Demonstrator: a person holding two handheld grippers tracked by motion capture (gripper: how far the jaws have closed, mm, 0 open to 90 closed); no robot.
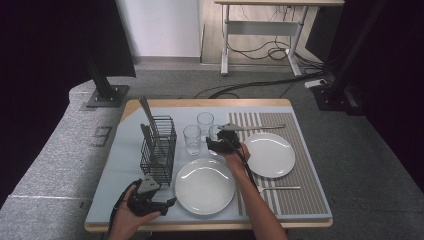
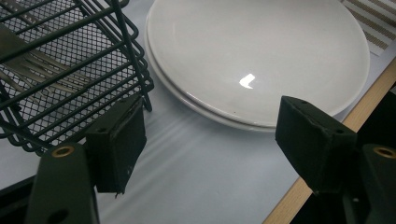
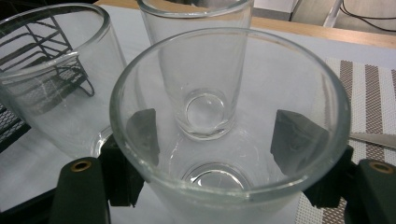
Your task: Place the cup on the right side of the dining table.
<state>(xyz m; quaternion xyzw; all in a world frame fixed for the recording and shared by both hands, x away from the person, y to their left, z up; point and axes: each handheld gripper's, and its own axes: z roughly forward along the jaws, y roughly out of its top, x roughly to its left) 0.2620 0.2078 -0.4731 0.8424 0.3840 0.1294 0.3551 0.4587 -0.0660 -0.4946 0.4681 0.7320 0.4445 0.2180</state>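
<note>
Near the middle of the table point(image 1: 130, 165), just in from the striped placemat's point(image 1: 300, 172) inner edge, stands the nearest glass point(image 3: 229, 140), straddled by the right gripper point(image 3: 219, 140), jaws apart beside its wall. Judged rigid, smooth, slippery and fragile, it is best clasped low on the wall. The left gripper point(image 2: 210, 144) rests agape, empty, at the near edge.

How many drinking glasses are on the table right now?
3. One glass sits between the right gripper's jaws; a second stands beside the wire cutlery basket; a third stands behind them, toward the table's far edge.
</note>
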